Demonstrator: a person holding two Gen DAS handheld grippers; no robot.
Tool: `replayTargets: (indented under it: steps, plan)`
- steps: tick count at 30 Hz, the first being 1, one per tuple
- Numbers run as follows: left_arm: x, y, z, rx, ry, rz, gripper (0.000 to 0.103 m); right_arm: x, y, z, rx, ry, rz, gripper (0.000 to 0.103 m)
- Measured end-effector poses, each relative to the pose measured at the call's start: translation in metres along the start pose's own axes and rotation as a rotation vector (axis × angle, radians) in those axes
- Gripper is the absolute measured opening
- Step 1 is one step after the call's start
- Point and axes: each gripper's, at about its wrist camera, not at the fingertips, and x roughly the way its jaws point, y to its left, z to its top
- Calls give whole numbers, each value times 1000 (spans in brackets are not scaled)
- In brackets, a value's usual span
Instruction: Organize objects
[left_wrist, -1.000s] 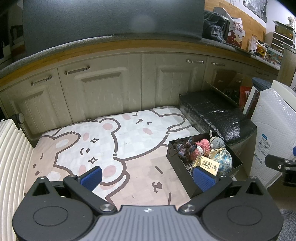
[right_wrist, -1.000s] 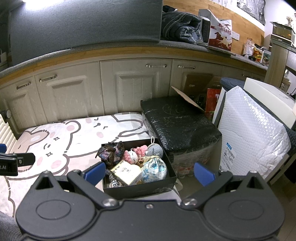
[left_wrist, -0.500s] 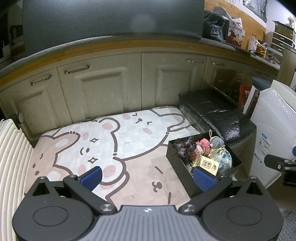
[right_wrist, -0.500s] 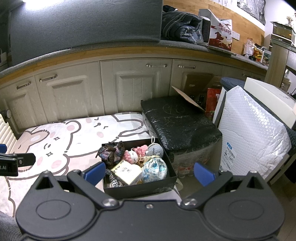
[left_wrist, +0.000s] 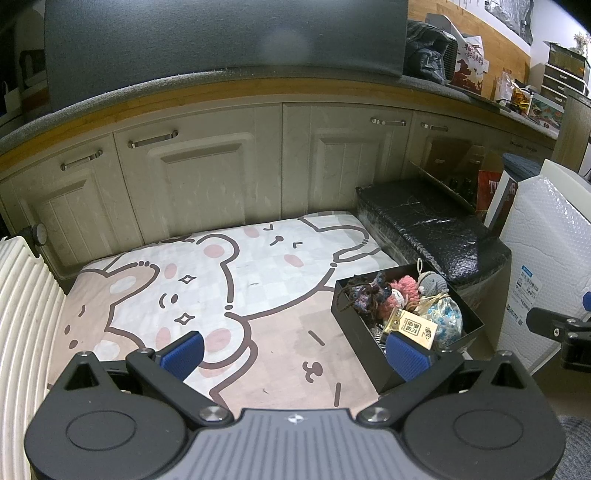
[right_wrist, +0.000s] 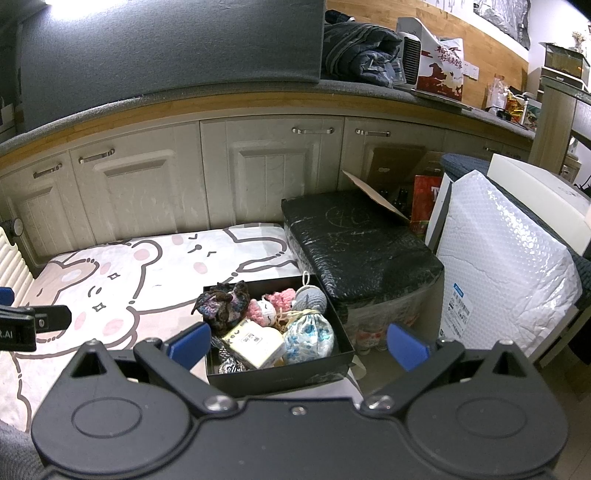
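Both my tongs spread wide, nothing held: left tongs over the bear-print mat, right tongs just above the near edge of the black box. Risk: the box is crammed with the yarn bundle, pink doll, tagged card and blue pouch, cords crossing. Pull one, I'd likely drag a neighbour out or tip the box. From the left tongs the box sits off to the right.

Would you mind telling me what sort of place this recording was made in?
Probably a lived-in home, a kitchen or storage corner: cream cabinet doors under a long countertop, a cartoon bear mat on the floor, and wrapped parcels stacked beside a black box of small knitted things.
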Motion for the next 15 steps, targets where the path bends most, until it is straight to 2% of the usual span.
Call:
replayTargets:
  steps: [15]
  plan:
    - [0, -2, -3, 28, 7, -39, 103, 1, 2, -2, 2, 3, 1, 103]
